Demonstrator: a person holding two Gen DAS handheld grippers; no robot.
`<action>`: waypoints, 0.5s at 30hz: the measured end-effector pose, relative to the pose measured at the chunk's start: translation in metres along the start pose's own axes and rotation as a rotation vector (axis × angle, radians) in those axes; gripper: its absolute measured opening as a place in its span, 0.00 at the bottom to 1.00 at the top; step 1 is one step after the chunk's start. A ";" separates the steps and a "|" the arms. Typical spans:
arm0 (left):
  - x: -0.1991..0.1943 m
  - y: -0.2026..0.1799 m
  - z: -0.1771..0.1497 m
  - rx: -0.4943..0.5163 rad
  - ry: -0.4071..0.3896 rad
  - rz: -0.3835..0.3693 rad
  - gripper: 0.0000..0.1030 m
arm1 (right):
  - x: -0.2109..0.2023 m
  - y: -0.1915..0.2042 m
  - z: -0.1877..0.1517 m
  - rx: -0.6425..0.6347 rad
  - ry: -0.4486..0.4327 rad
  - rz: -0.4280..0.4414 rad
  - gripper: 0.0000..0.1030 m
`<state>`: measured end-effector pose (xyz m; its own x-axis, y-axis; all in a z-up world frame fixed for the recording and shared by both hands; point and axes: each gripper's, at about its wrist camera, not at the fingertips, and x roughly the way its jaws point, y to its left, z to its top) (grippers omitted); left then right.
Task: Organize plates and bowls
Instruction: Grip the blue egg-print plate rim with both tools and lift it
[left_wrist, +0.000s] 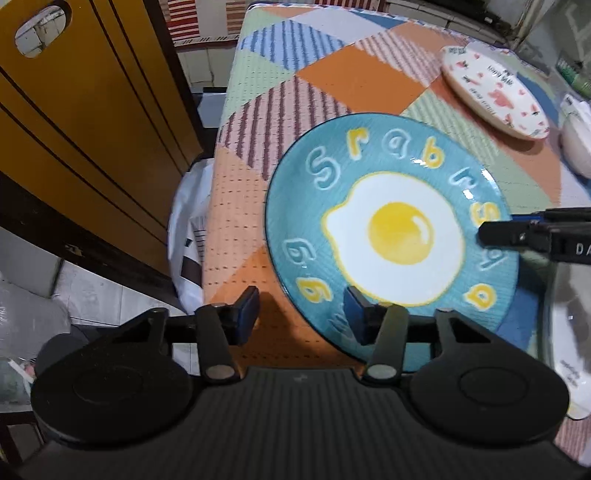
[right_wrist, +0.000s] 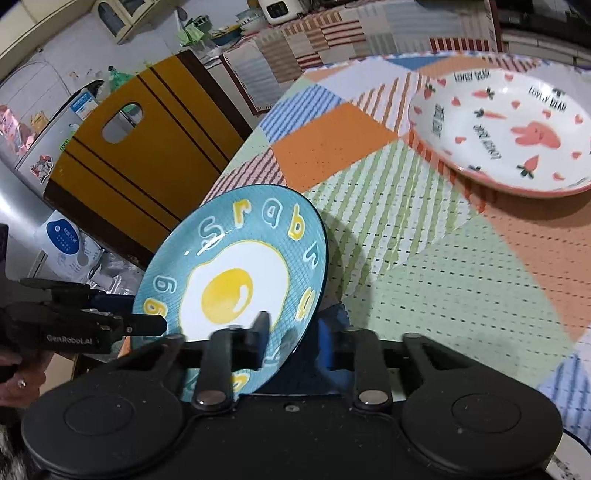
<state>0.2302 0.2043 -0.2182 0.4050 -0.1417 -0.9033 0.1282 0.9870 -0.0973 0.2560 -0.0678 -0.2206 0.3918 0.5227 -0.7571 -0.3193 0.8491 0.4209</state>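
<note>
**Black handheld tools with blue pads**

The left tool (left_wrist: 301, 314) is built of matte black plastic, with two round housings flanking a ribbed central body. Its finger links are fastened by silver pins, and blue pads (left_wrist: 354, 314) are fitted on the tips. The right tool (right_wrist: 295, 341) is built alike, its black housings dusted with pale specks. White "GenRobot.AI" lettering is printed on the left tool as seen from the right wrist. Bare skin of the hand (right_wrist: 16, 380) is glimpsed beneath it.

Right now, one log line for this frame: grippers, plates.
right gripper: shut on blue fried-egg plate, tilted off table | left gripper: open at plate's near rim | white carrot-print plate: on patchwork tablecloth
</note>
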 end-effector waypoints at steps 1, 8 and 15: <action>0.001 0.002 0.000 -0.010 0.002 -0.016 0.44 | 0.003 0.000 0.001 0.001 0.004 -0.005 0.20; 0.005 0.005 0.000 -0.061 0.002 -0.091 0.29 | 0.008 -0.011 -0.005 0.024 -0.032 0.031 0.15; -0.003 0.002 -0.006 -0.056 0.018 -0.126 0.27 | 0.001 0.001 -0.006 -0.064 -0.026 -0.005 0.18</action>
<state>0.2238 0.2071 -0.2186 0.3725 -0.2636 -0.8898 0.1256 0.9643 -0.2331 0.2508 -0.0665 -0.2240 0.4153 0.5214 -0.7455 -0.3718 0.8452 0.3840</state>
